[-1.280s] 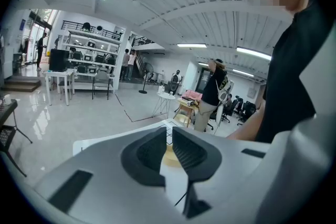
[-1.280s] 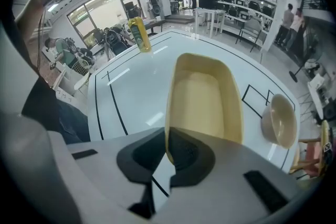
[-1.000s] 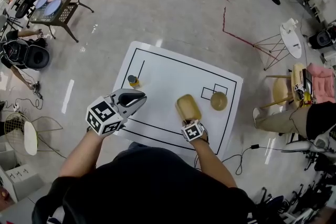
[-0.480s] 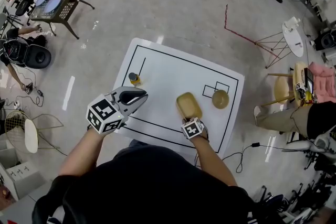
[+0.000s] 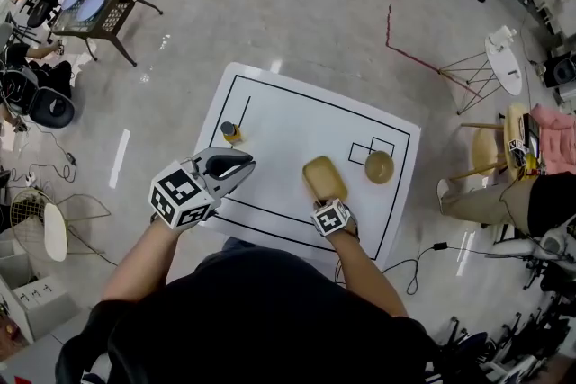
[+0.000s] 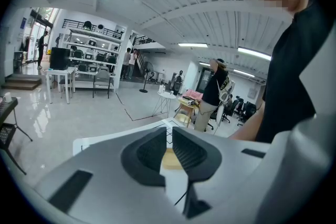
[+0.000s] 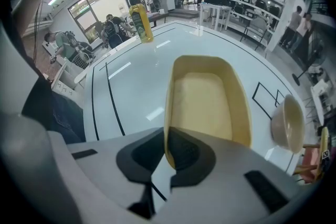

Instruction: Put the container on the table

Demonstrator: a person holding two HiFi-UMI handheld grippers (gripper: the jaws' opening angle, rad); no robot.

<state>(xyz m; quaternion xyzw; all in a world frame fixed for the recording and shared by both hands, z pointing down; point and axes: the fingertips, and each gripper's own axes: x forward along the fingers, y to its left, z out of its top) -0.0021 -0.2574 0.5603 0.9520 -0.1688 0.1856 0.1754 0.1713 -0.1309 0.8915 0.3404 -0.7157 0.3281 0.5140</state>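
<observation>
Head view: nothing has shifted. The yellow container (image 5: 324,178) sits mid-desk (image 5: 288,117), with a bowl (image 5: 379,167) at its 3 o'clock.

Left gripper view: the left tongs (image 6: 167,141) are all but closed, empty.

Right gripper view: the right tongs (image 7: 165,152) pinch the container's rim. It seems placed and due for release.

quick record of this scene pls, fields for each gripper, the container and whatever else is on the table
left gripper: over the table's near left edge, jaws together, empty
right gripper: pointing steeply down, shut on the container's near rim
container: yellow, open side up, near the table's front edge
others on table: tan bowl at right, small bottle at left
</observation>
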